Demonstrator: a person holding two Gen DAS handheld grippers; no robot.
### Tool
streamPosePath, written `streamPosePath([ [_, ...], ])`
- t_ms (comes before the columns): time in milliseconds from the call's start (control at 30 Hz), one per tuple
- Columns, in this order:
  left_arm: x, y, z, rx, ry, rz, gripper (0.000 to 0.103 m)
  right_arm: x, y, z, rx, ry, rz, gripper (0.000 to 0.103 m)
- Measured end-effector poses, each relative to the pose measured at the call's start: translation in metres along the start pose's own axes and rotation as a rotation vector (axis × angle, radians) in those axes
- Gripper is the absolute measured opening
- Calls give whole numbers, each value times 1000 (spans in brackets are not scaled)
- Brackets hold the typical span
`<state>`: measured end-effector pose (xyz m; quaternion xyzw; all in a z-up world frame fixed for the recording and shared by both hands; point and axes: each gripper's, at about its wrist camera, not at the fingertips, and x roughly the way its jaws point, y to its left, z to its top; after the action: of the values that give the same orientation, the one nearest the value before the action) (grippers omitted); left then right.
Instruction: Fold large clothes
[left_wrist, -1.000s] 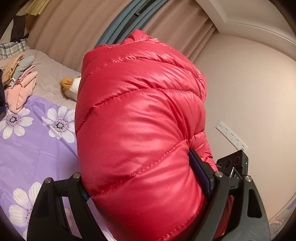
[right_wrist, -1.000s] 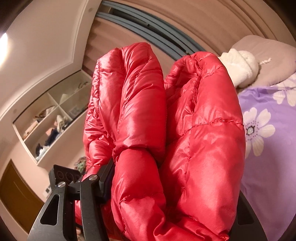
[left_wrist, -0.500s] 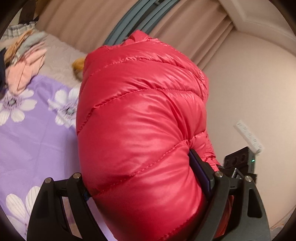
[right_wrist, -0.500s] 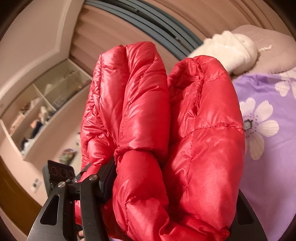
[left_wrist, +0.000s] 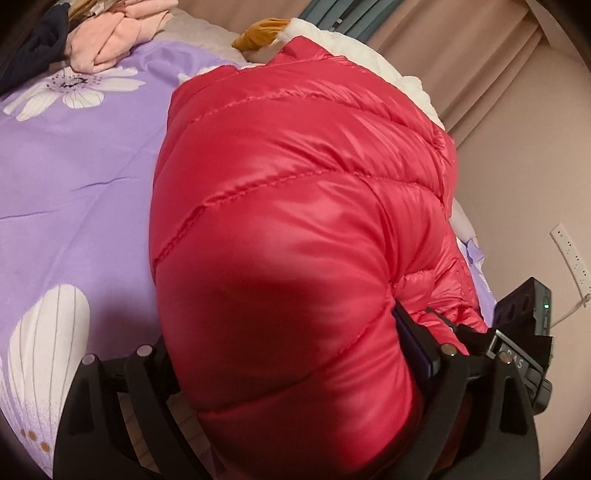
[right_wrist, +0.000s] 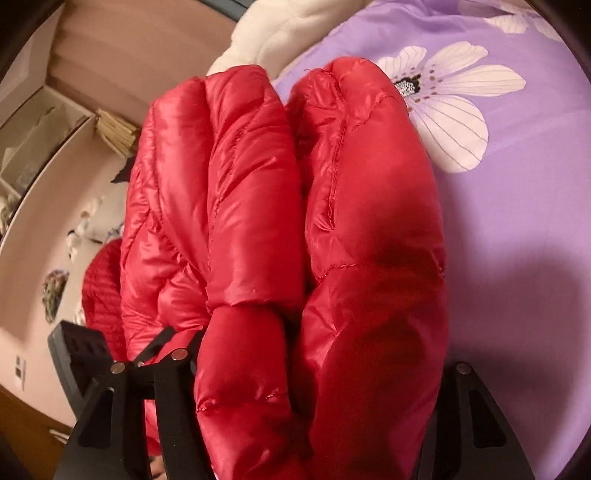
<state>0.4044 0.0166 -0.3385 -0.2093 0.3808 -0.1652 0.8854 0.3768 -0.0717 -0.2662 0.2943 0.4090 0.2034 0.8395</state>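
- Left wrist view: the left gripper (left_wrist: 295, 398) has its fingers clamped on a thick bunch of the red puffer jacket (left_wrist: 295, 221), held above the purple flowered bedsheet (left_wrist: 74, 166).
- A white fleece (left_wrist: 369, 55) lies beyond it, with a pile of clothes (left_wrist: 107, 40) further off.
- Right wrist view: the right gripper (right_wrist: 314, 398) squeezes two bulging folds of the jacket (right_wrist: 332, 221) over the sheet (right_wrist: 517, 221).

The red puffy jacket (left_wrist: 295, 236) is shiny, smooth cloth with stitched lines. The purple flower sheet (left_wrist: 74, 177) is soft, dull cloth. At the top, the white blanket (right_wrist: 273, 26) looks fluffy. The black grippers look like dull plastic.
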Motion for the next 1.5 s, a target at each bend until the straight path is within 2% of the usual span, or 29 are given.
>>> streamPosePath([
  [67, 1, -2, 0, 12, -7, 25, 99, -4, 11, -4, -9, -7, -33, 59],
  [133, 0, -5, 2, -19, 21, 52, 103, -5, 16, -6, -1, -10, -59, 64],
  [200, -7, -12, 7, -41, 59, 77, 102, -14, 27, -7, 49, 14, -90, 67],
  [267, -19, -19, 13, -26, 74, 136, 98, -23, 28, 0, 83, 49, -111, 67],
  [300, -31, -26, 15, -9, 75, 164, 91, -35, 35, 0, 85, 63, -132, 67],
  [367, -61, -39, 15, 21, 55, 206, 84, -64, 55, -3, 41, 46, -185, 67],
  [433, -103, -56, 14, 67, -21, 241, 82, -99, 81, -10, -37, 21, -239, 67],
  [567, -191, -94, 5, 160, -168, 237, 83, -191, 139, -37, -210, -129, -289, 67],
  [700, -263, -132, -15, 254, -269, 227, 84, -271, 181, -61, -271, -254, -244, 69],
  [767, -299, -153, -30, 334, -328, 222, 85, -298, 203, -75, -301, -312, -227, 74],
  [800, -311, -159, -36, 360, -353, 223, 86, -315, 207, -77, -311, -340, -232, 83],
  [833, -325, -166, -44, 384, -390, 225, 90, -326, 208, -80, -321, -367, -240, 87],
  [867, -339, -170, -51, 399, -424, 225, 93, -337, 210, -86, -333, -393, -244, 88],
  [900, -349, -175, -58, 408, -454, 226, 101, -350, 211, -94, -351, -419, -243, 88],
  [967, -372, -182, -72, 401, -511, 209, 103, -369, 217, -109, -379, -453, -232, 91],
  [1033, -385, -185, -80, 390, -531, 184, 103, -357, 215, -107, -393, -475, -231, 102],
  [1100, -396, -188, -85, 376, -530, 161, 103, -358, 215, -114, -416, -493, -250, 102],
  [1200, -404, -187, -84, 346, -533, 143, 103, -358, 222, -122, -476, -519, -336, 102],
  [1267, -408, -189, -86, 329, -550, 154, 103, -358, 226, -127, -501, -545, -371, 102],
  [1500, -404, -188, -82, 332, -536, 209, 103, -356, 219, -121, -479, -514, -346, 102],
])
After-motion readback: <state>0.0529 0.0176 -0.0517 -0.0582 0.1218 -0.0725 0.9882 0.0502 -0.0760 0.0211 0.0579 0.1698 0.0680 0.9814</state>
